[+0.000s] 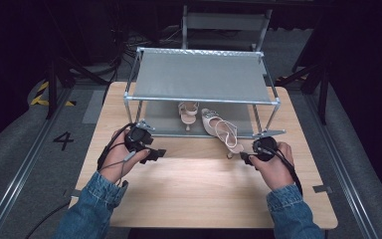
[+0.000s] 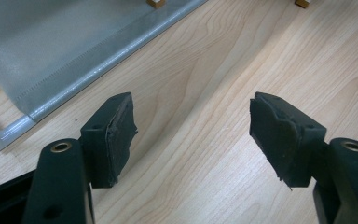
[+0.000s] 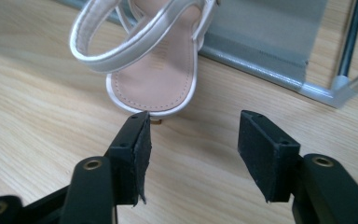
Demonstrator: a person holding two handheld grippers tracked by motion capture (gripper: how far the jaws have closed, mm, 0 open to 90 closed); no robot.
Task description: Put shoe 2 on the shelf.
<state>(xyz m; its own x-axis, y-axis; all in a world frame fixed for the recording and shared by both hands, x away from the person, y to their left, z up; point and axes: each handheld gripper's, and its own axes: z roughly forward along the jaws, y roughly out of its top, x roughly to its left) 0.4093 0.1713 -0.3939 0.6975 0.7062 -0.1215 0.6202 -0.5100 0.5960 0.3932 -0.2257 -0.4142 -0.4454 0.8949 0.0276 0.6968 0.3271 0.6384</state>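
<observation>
High view is looking down on a wooden surface [image 1: 204,189] with a metal shoe rack [image 1: 201,74] standing on it. One pale sandal [image 1: 188,113] is sitting on the low shelf of the rack. A second pale sandal [image 1: 222,133] is lying with its toe on that low shelf and its heel sticking out over the wood.

The person's right hand is holding the right gripper [image 1: 245,159] just beside that heel. In the right gripper view, the right gripper [image 3: 193,156] is pointing at the back of the sandal [image 3: 151,70]. Its fingers [image 3: 135,151] are spreading wide apart and nothing is between them. The tip of the left finger is sitting right at the heel end of the sandal, but I cannot tell if it is touching. The grey shelf cloth [image 3: 265,37] is showing behind the sandal.

The left hand is holding the left gripper [image 1: 151,152] near the front left leg of the rack, well apart from both sandals. In the left gripper view, the left gripper [image 2: 193,135] is hanging over bare wood, and its fingers [image 2: 114,137] are spreading wide with nothing between them
</observation>
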